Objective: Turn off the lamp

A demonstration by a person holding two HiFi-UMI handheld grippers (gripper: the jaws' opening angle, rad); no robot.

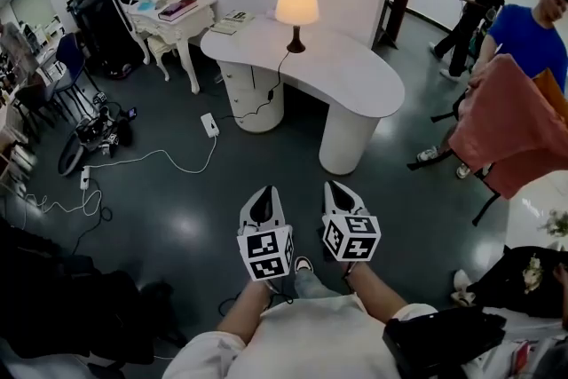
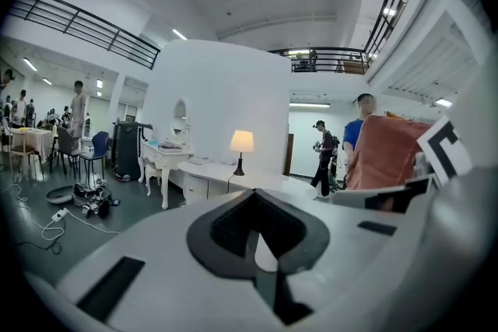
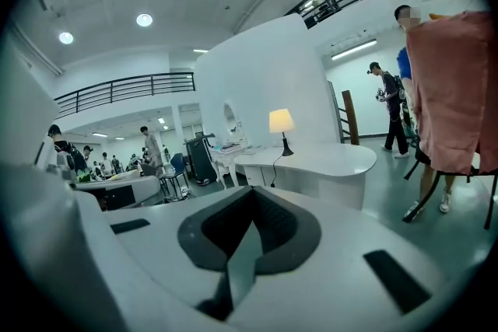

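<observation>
The lamp [image 1: 296, 11] is lit, with a cream shade on a dark stem. It stands at the back of a curved white table [image 1: 355, 75], well ahead of me across the dark floor. Its black cord [image 1: 271, 93] drops over the table's front to a white power strip [image 1: 209, 124] on the floor. My left gripper [image 1: 263, 193] and right gripper [image 1: 336, 187] are side by side low in the head view, both pointing toward the table, both shut and holding nothing. The lamp [image 2: 242, 143] shows far off in the left gripper view, and the lamp [image 3: 281, 122] in the right gripper view too.
A person in blue holds an orange-red cloth [image 1: 510, 124] at the right, and another person [image 1: 470, 4] stands behind. A white vanity table [image 1: 173, 13] stands at the back left. White cables [image 1: 151, 157] and gear [image 1: 93, 138] lie on the floor at the left.
</observation>
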